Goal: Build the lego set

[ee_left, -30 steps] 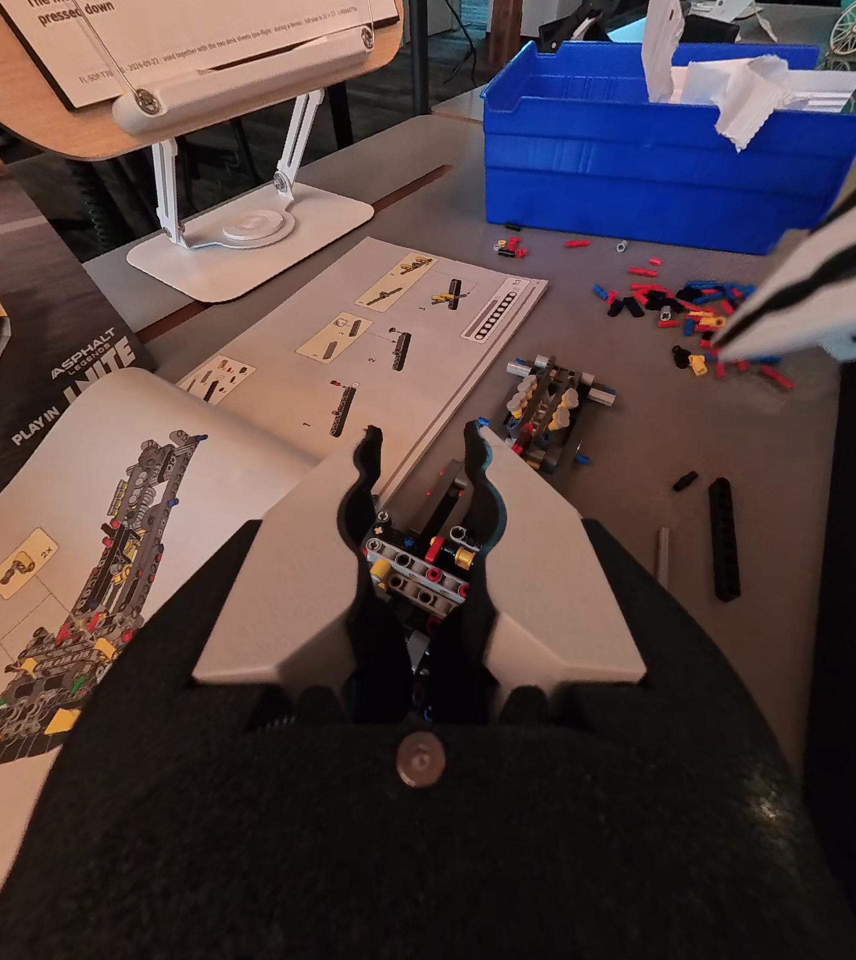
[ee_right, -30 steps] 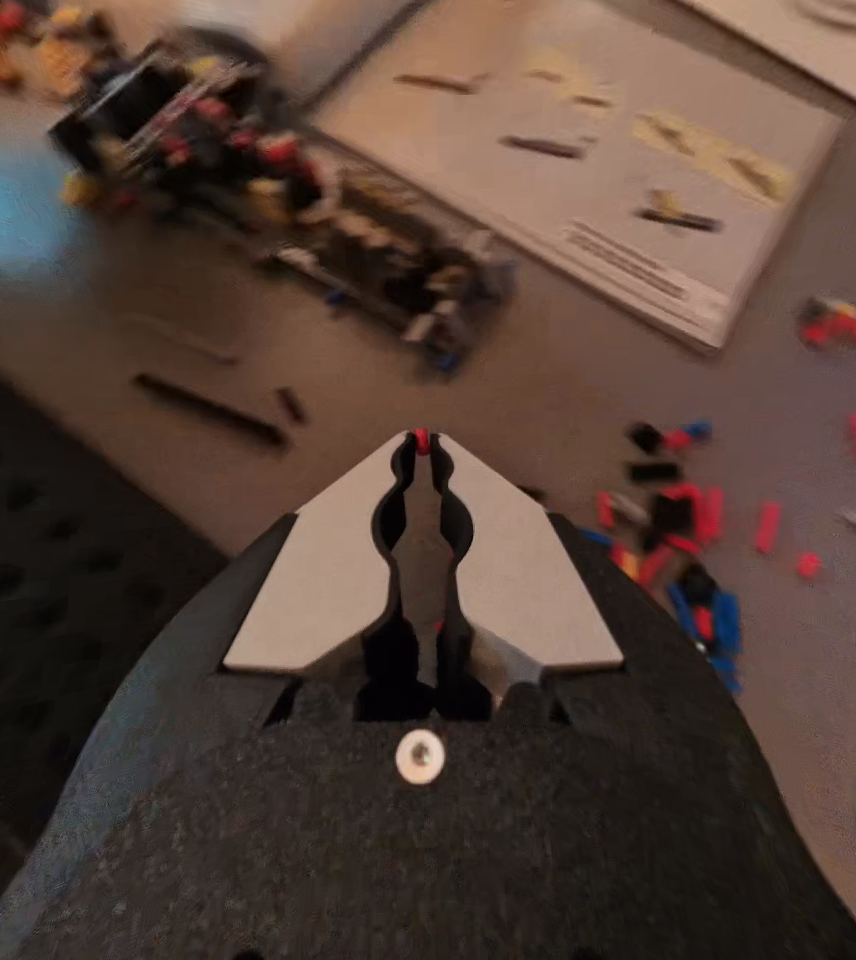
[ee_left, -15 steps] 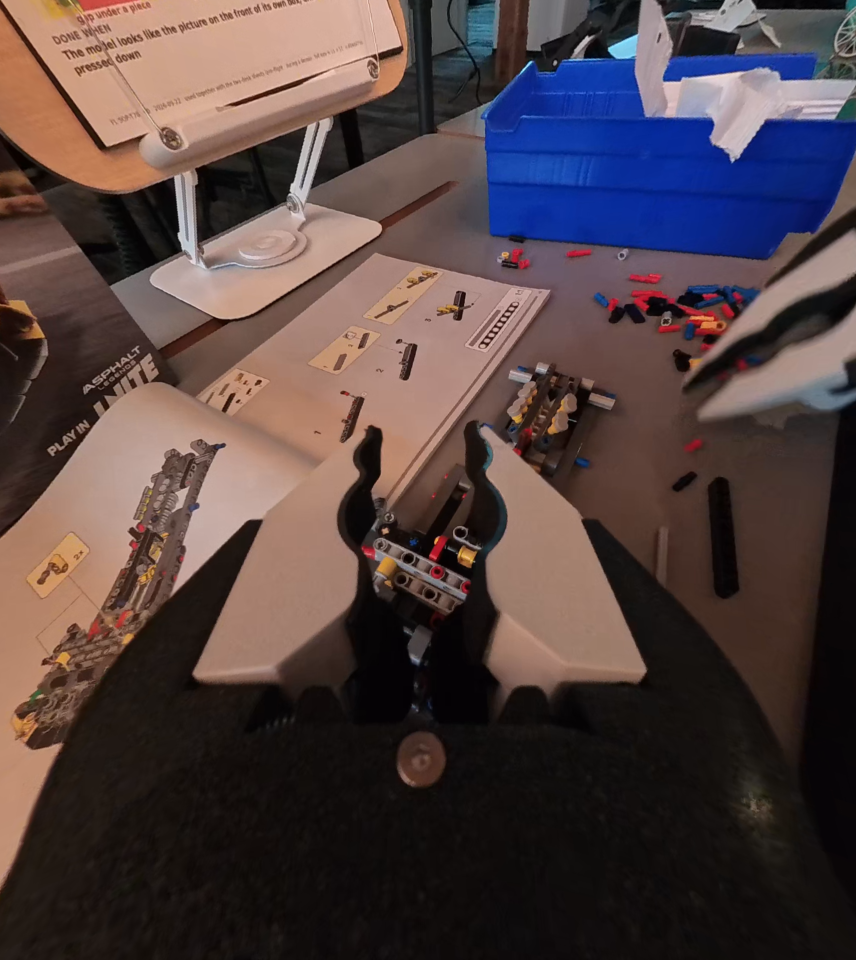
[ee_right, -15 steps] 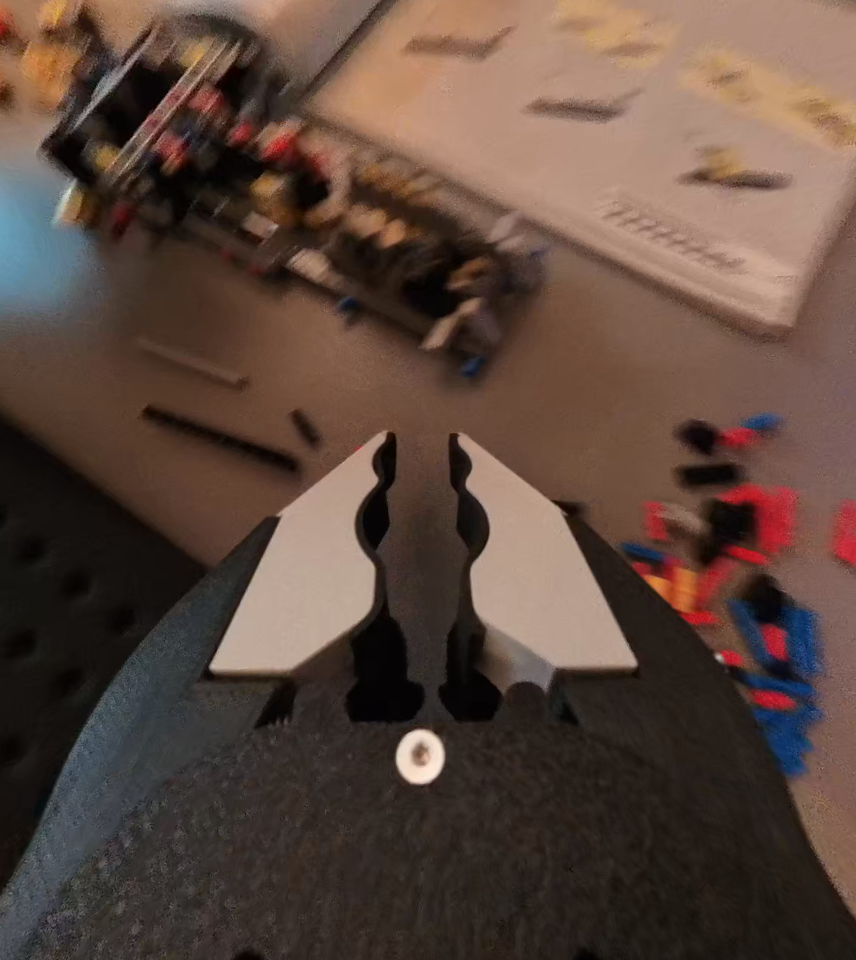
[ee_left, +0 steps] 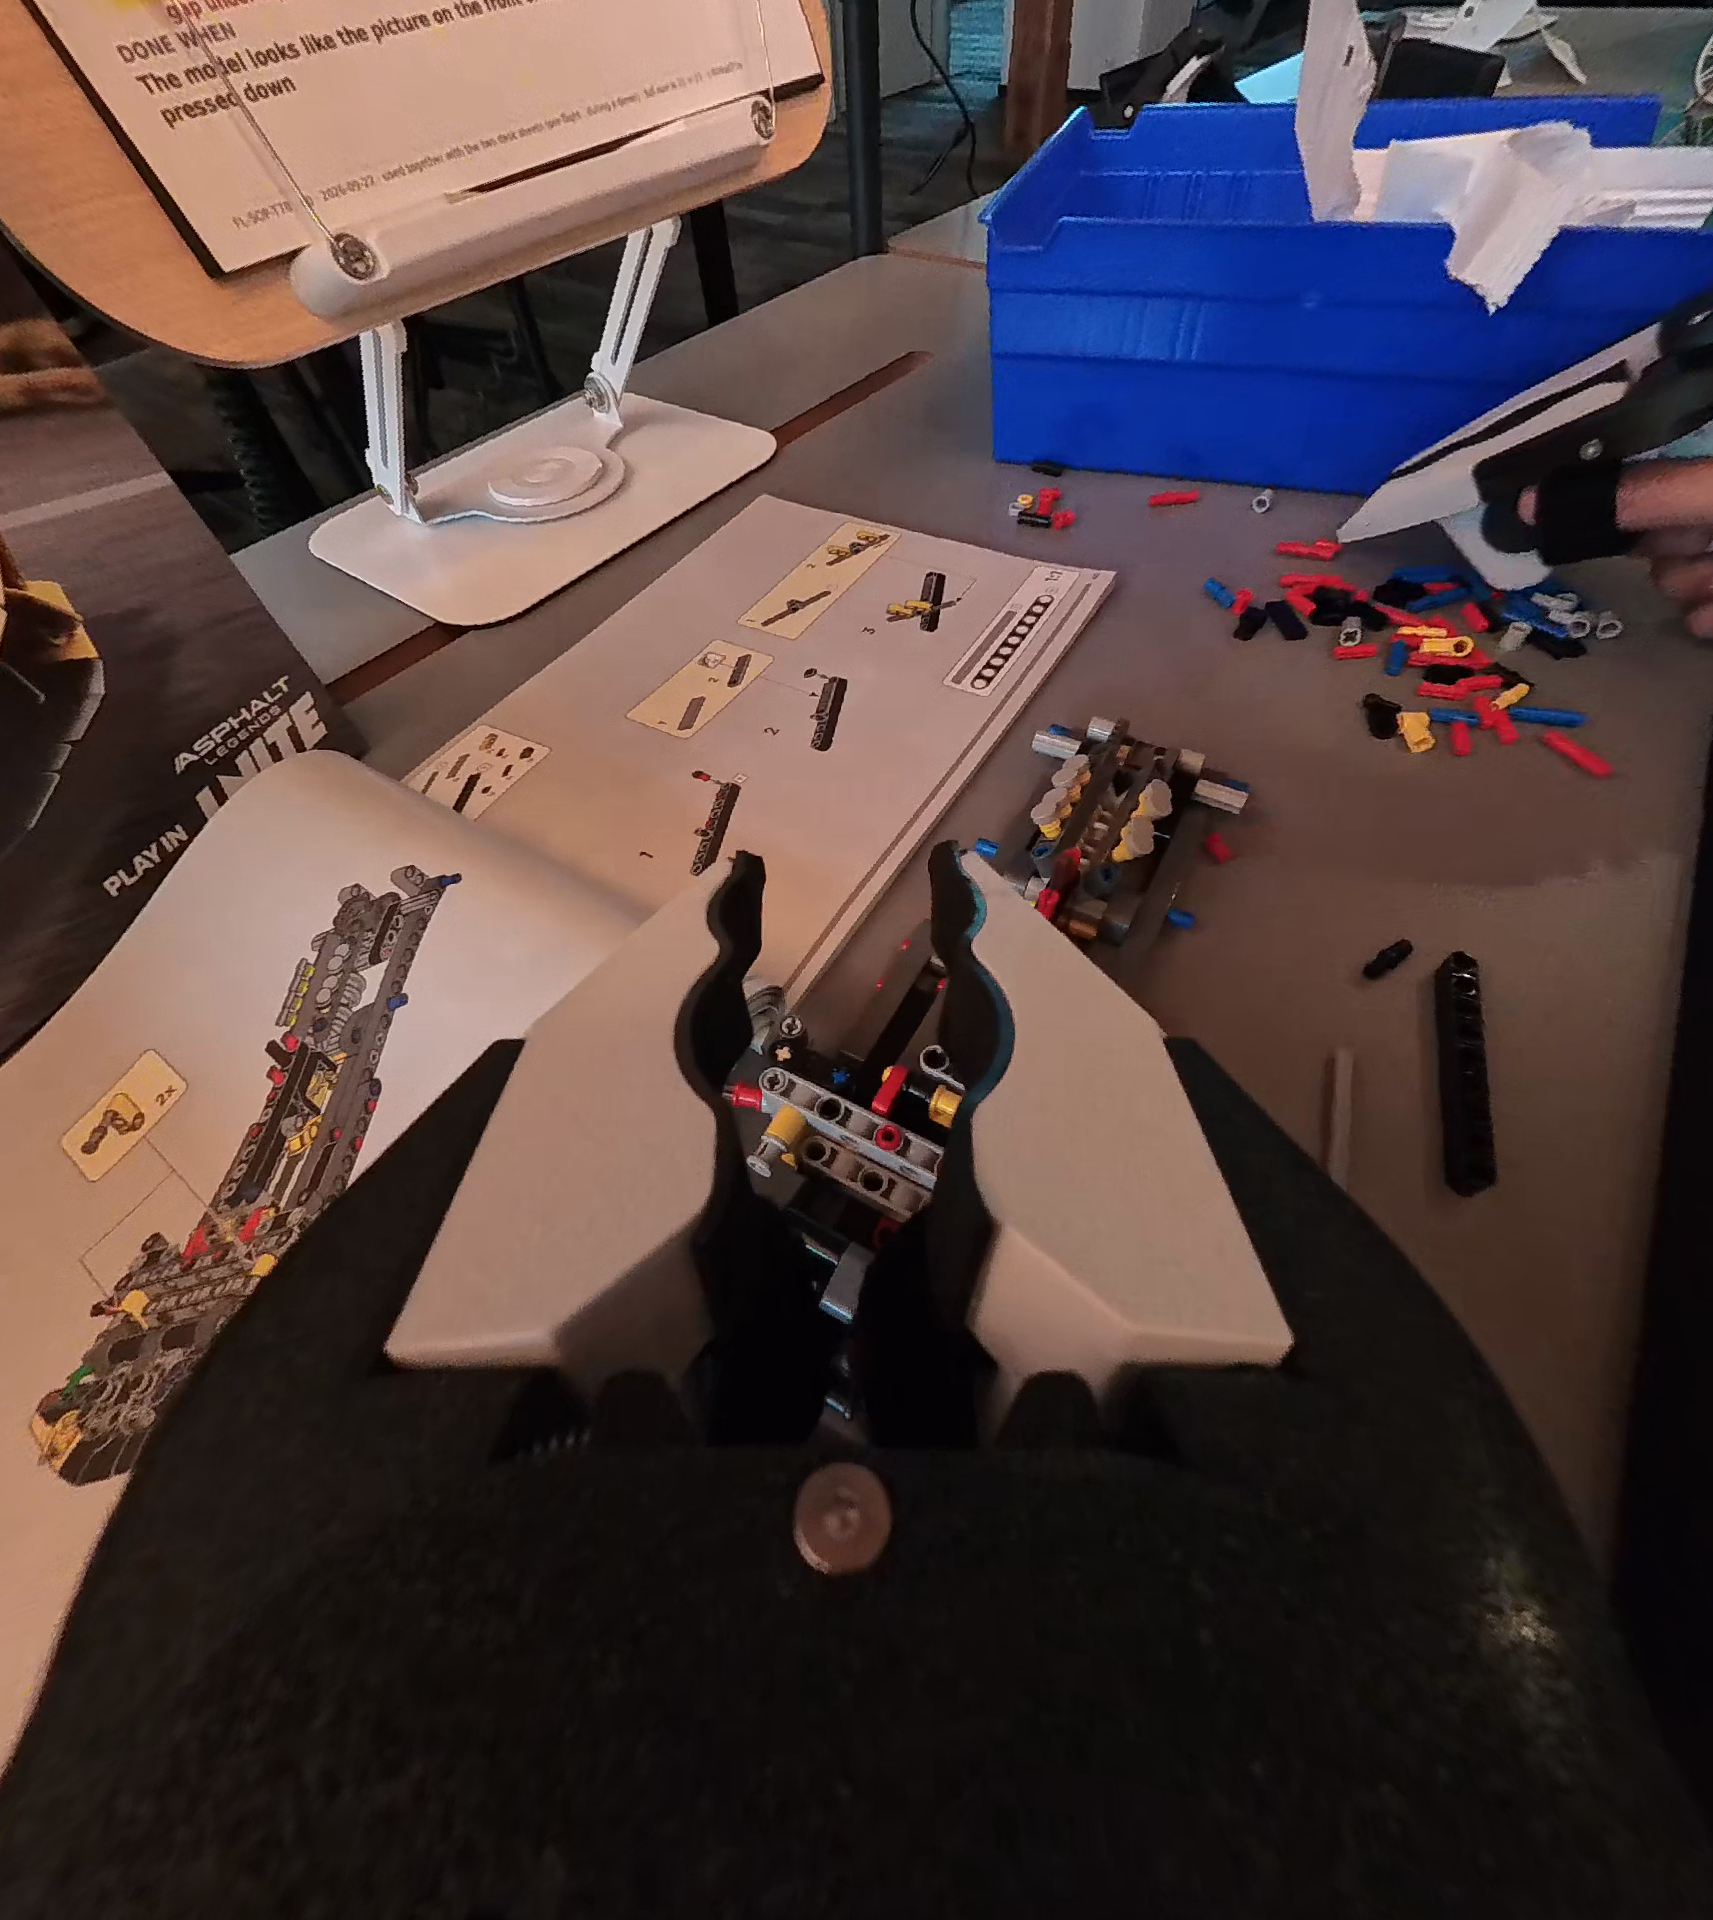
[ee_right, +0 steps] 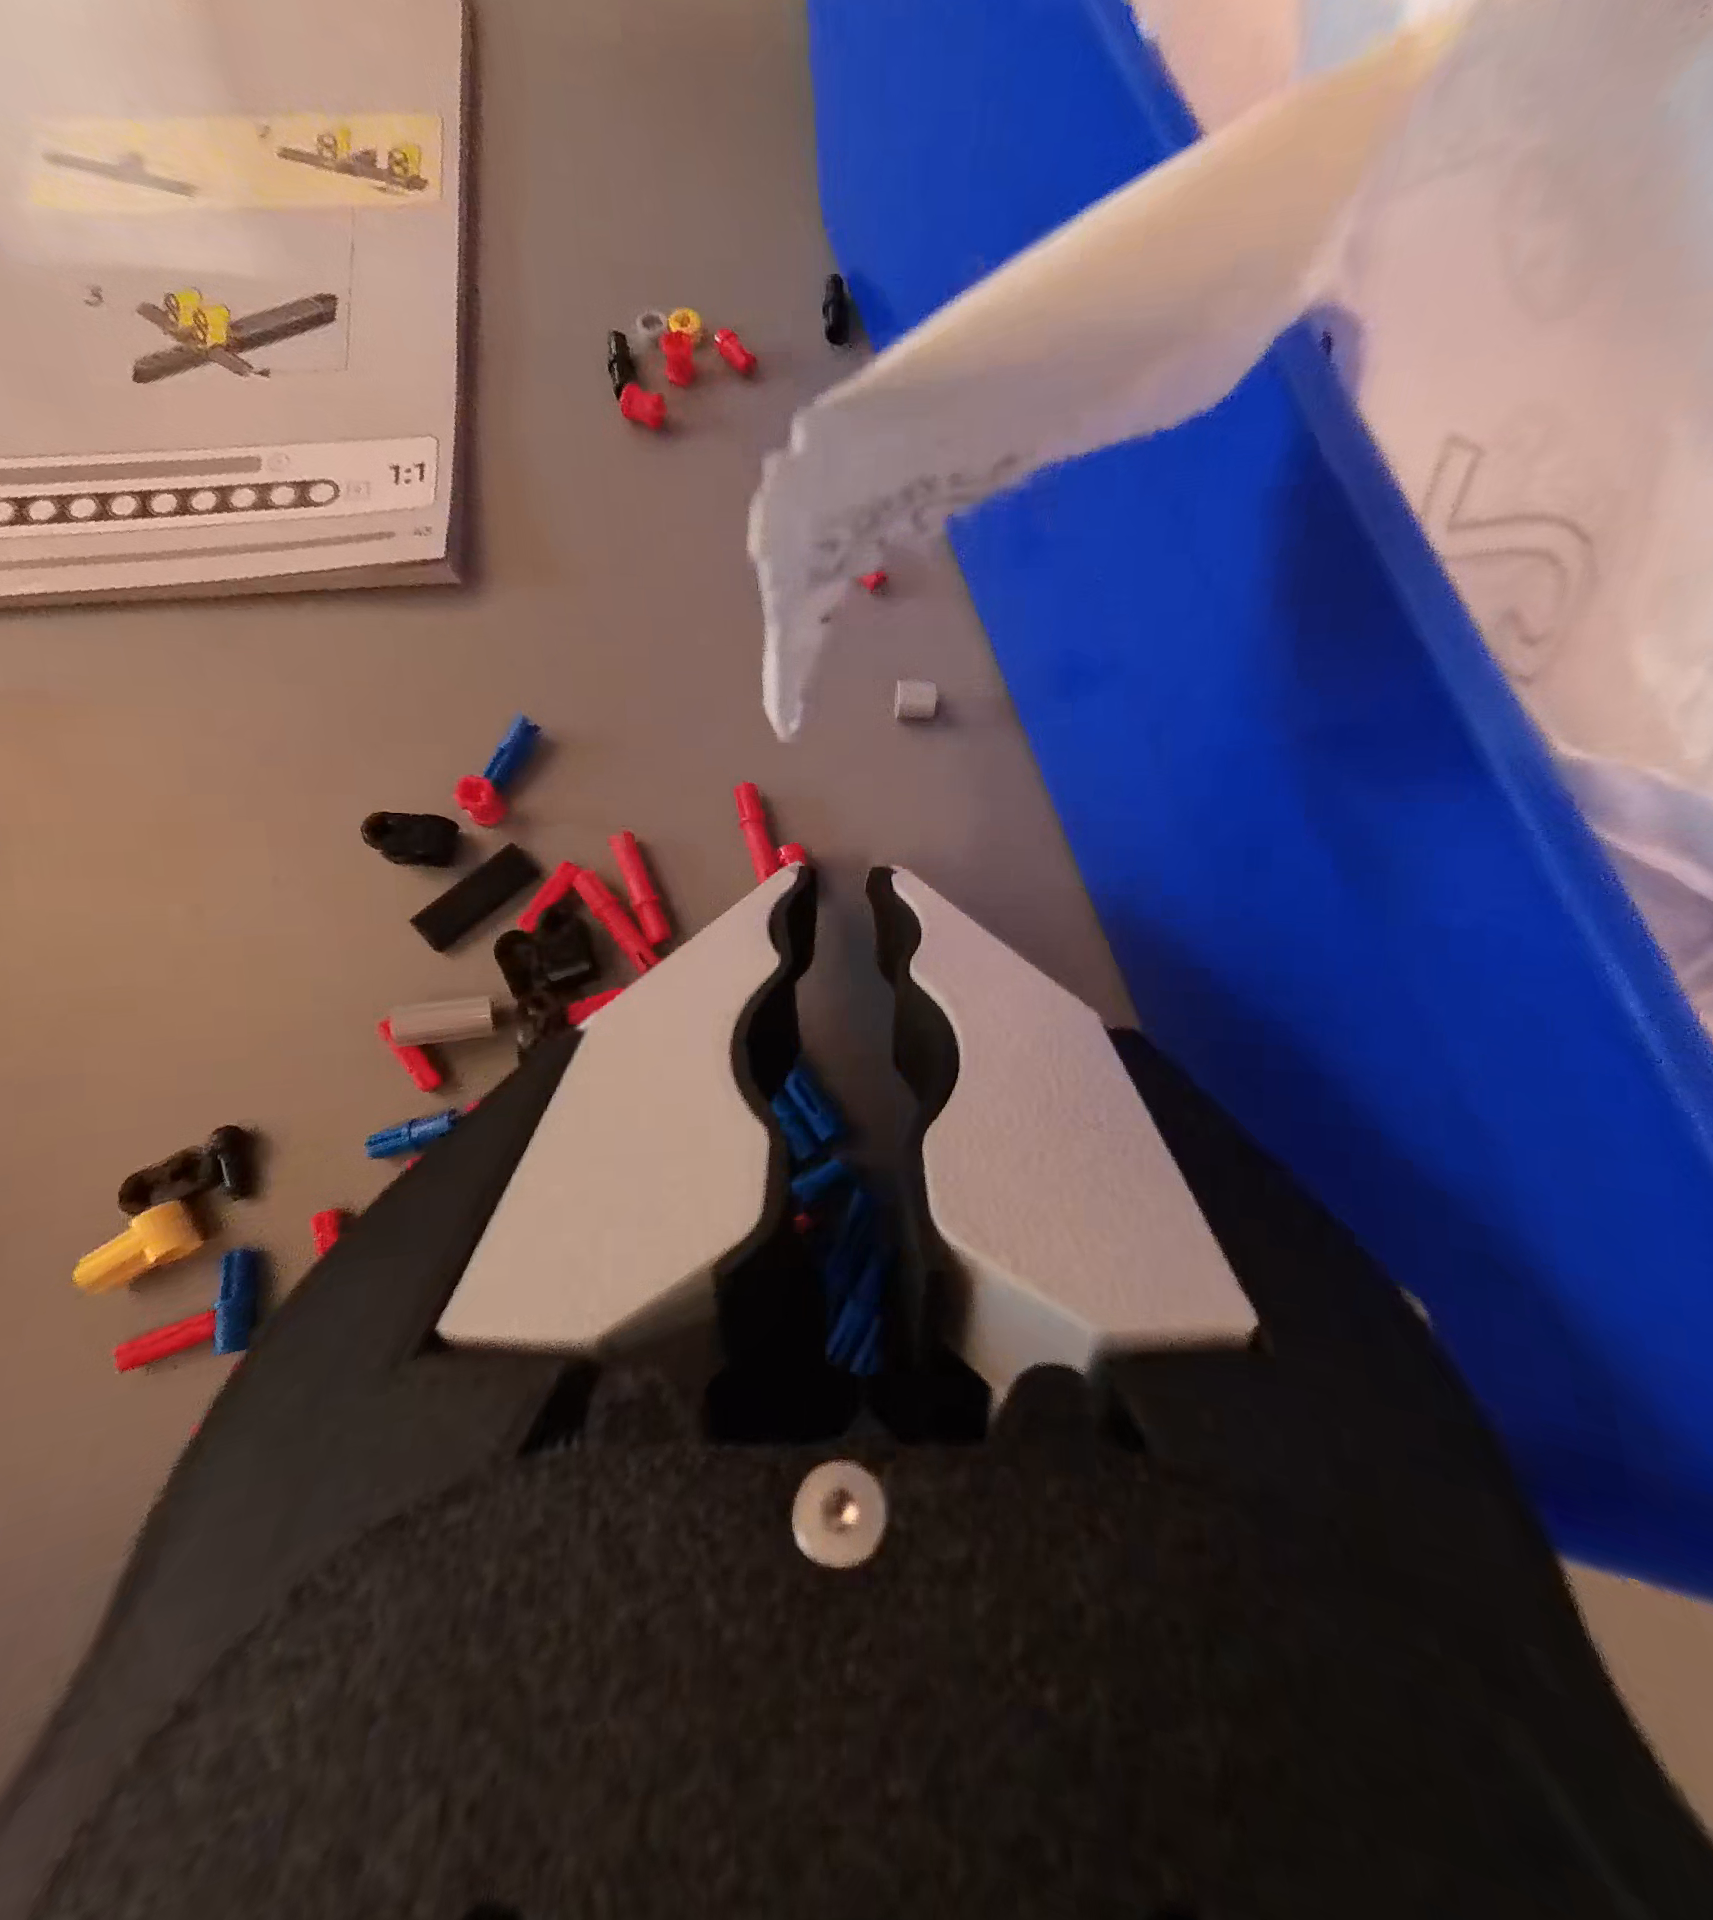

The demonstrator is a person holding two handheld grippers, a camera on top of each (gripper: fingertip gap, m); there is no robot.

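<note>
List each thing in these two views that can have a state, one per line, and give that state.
Left gripper: shut on the lego chassis.
Right gripper: open, empty, over the loose pins.
Instruction booklet: open, flat on the table.
Blue bin: open-topped, holding white paper bags.
Engine block: part-built, lying on the table.
Black beam: loose, unattached.

Matt grey table [ee_left: 1454, 862]; glossy plastic blue bin [ee_left: 1247, 343]; paper instruction booklet [ee_left: 623, 748]; wood-look stand board [ee_left: 52, 239]

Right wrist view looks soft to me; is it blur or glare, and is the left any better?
Right wrist view: blur, not glare; the blue bin and paper smear, while the loose pins stay readable. Left wrist view: sharper, dim and warm, wide-angle bending at the edges; the model is crisp.
</note>
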